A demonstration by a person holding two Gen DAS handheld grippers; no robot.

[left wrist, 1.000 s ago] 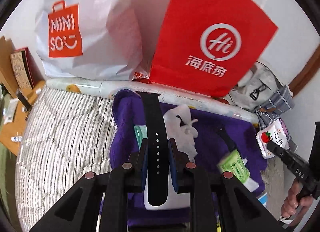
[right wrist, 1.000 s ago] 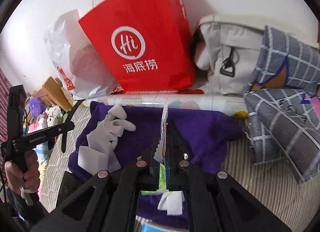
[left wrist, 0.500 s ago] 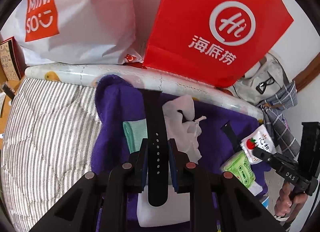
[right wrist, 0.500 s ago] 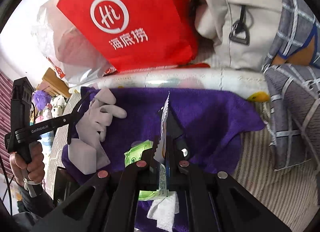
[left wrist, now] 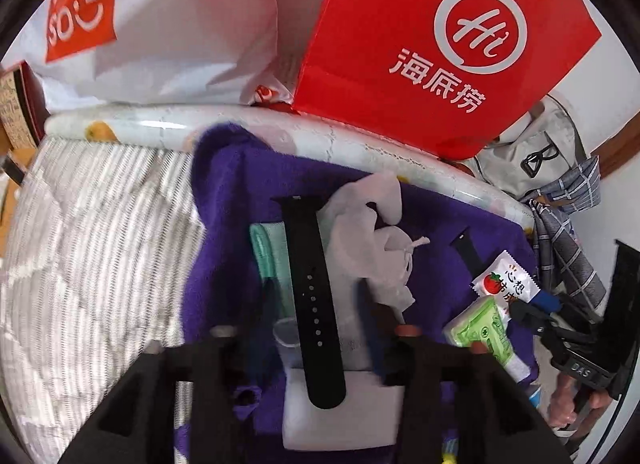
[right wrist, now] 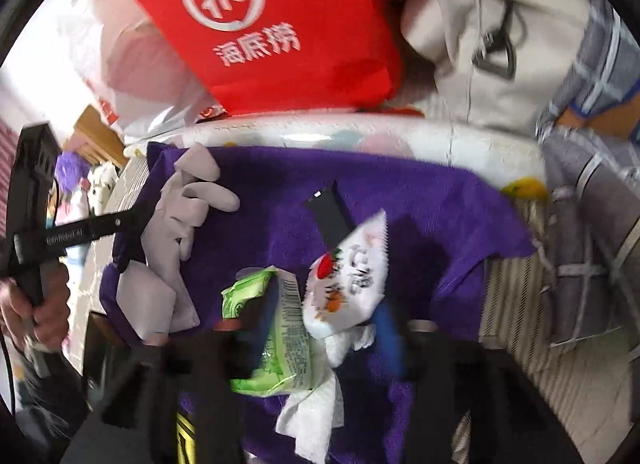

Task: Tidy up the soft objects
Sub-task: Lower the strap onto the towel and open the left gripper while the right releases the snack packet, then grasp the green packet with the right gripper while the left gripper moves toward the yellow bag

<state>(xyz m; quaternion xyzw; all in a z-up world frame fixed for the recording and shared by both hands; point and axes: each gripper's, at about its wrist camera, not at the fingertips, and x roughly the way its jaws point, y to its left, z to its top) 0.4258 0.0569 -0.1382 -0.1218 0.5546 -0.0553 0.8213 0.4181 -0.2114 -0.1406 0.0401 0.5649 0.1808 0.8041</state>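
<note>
A striped mattress sits below a white wall.

A fuzzy purple cloth carries a matt rubbery strap (perforated) and a glossy plastic sachet.

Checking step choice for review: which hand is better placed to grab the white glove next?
Probably left: the white glove lies just ahead of the open left gripper, but far aside from the right gripper.
</note>
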